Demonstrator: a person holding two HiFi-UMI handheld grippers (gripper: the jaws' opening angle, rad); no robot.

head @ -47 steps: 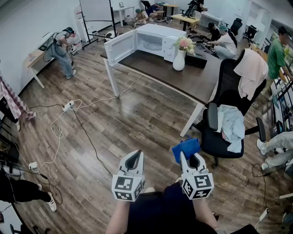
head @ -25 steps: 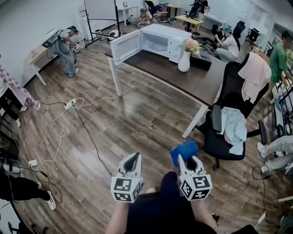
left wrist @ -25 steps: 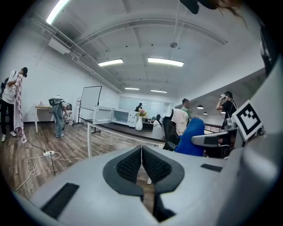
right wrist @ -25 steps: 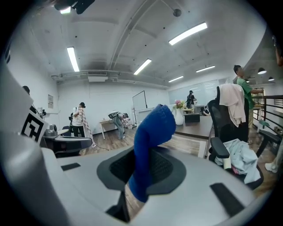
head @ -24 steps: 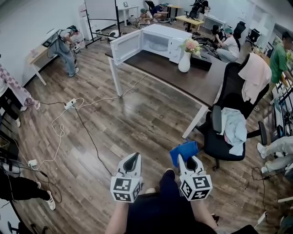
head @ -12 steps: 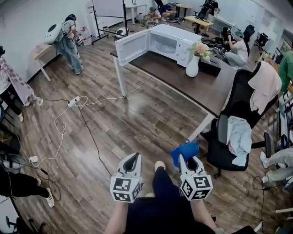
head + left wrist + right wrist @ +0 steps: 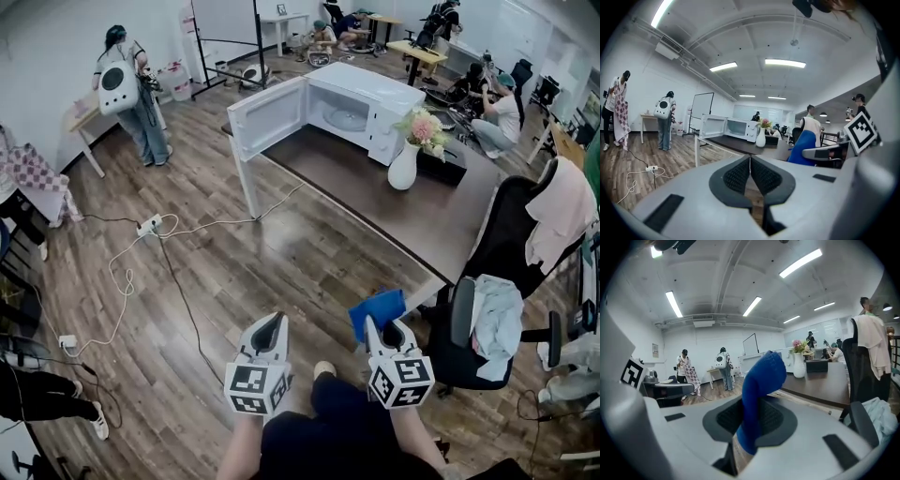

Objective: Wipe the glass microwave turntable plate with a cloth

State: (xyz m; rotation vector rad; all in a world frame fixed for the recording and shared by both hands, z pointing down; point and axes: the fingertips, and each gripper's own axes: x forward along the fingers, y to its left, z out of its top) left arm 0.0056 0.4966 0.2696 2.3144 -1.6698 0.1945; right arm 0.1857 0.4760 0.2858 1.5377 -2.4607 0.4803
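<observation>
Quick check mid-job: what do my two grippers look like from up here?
Both the left gripper and right gripper are light grey, tapering to pointed tongs lined with black textured pads. Each carries a white cube with black square markers. The person wears dark clothes.

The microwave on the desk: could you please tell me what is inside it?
The microwave door stands open, and a round glass plate lies on its floor. Its top hides the back of the inside.
</observation>
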